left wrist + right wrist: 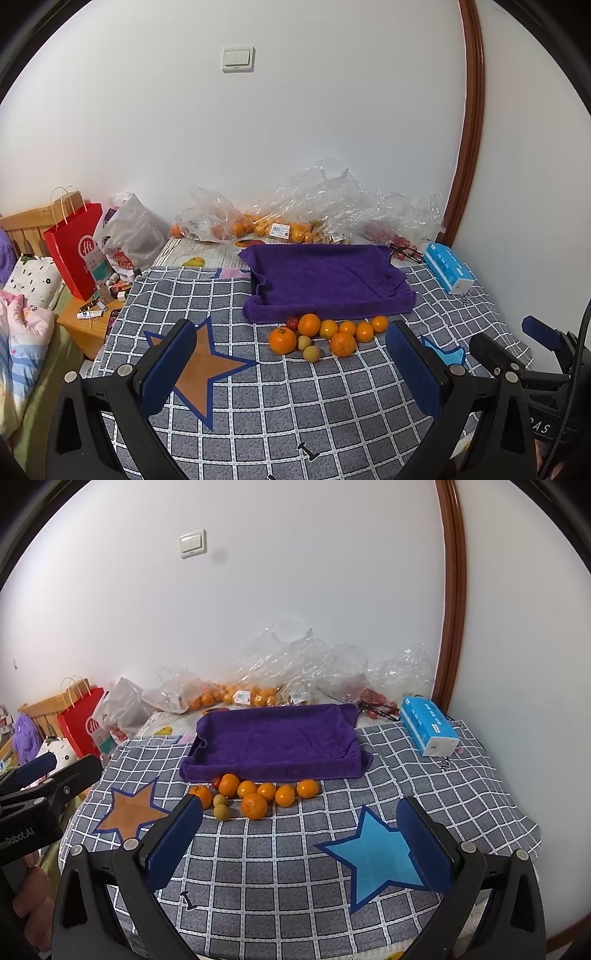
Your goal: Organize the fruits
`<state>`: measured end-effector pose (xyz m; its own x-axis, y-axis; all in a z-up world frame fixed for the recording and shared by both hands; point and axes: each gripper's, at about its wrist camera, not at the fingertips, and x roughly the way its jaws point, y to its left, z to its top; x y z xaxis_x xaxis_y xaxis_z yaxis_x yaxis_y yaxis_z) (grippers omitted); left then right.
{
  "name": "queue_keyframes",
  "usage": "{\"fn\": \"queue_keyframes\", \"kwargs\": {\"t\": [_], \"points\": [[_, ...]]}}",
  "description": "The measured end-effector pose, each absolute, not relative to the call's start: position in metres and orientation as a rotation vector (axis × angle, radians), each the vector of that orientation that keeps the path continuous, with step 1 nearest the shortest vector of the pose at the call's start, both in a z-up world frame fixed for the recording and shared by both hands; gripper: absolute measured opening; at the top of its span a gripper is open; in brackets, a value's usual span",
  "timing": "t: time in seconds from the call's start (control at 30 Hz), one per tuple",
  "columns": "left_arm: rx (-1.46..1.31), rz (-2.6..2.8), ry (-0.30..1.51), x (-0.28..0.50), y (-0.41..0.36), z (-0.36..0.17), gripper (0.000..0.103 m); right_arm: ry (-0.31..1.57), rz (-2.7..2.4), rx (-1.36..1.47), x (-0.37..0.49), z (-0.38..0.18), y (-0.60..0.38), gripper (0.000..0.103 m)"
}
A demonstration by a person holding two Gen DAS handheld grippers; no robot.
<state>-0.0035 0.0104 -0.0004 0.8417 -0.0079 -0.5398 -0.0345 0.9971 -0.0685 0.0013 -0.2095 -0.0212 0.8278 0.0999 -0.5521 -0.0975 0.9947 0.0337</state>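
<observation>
Cluster of round orange citrus fruits (328,332), two small yellow-green fruits (308,348), one small red fruit (292,323): frame centre, just below purple towel-lined tray (325,282).

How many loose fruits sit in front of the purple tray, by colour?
Orange fruits: 7
Pale yellow-green fruits: 2
Red fruit: 1
Total: 10, all on the checked cloth, none in the purple tray.
</observation>
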Motion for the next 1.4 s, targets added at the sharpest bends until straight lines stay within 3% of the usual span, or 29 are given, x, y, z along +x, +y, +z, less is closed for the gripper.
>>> {"fn": "queue_keyframes", "kwargs": {"t": [0.97, 1.27, 1.4], "points": [[-0.084, 0.042, 0.58, 0.017, 0.022, -0.012, 0.103, 0.522, 0.155, -0.046, 0.018, -0.029, -0.205, 0.103], [-0.119, 0.082, 0.683, 0.065, 0.053, -0.061, 0.101, 0.578, 0.138, -0.039, 0.063, -0.073, -0.213, 0.103], [-0.159, 0.061, 0.757, 0.083, 0.068, -0.088, 0.091, 0.665, 0.142, -0.009, 0.087, -0.1, -0.219, 0.097]]}}
